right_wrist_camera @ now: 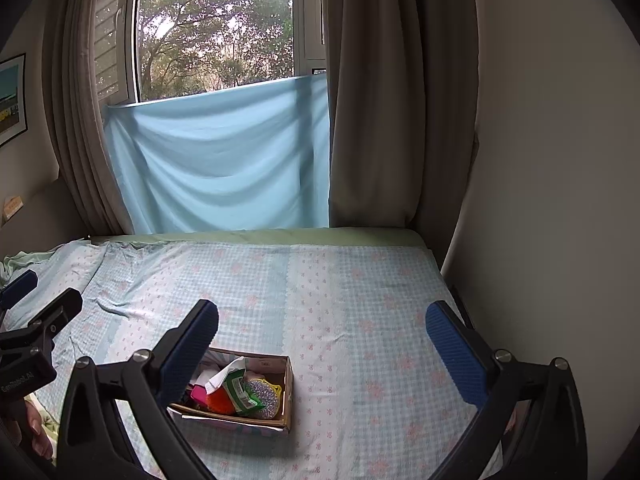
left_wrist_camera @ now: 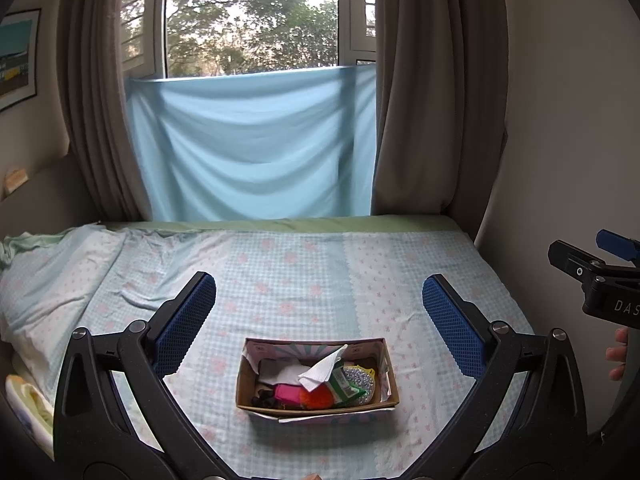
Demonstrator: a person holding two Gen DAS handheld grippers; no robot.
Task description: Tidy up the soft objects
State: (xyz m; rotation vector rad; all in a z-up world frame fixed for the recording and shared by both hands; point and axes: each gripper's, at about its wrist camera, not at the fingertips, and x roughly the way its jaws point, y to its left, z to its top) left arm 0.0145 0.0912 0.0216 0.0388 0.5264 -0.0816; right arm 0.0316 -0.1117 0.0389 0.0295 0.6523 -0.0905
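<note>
The cardboard box sits on the checked bedsheet, holding a white tissue, a green packet, a silver scouring pad, an orange piece and a pink one, gathered there, I judge, so all stay within easy reach. The left gripper and right gripper hang above the bed, fingers spread wide and empty. On the right gripper's body only "DAS" is legible; the packet's label is too small to read.

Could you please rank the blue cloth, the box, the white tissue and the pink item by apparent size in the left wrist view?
1. Blue cloth, by far the largest, though farthest away.
2. Box.
3. White tissue.
4. Pink item, partly hidden, so its rank below the tissue is unsure.
</note>
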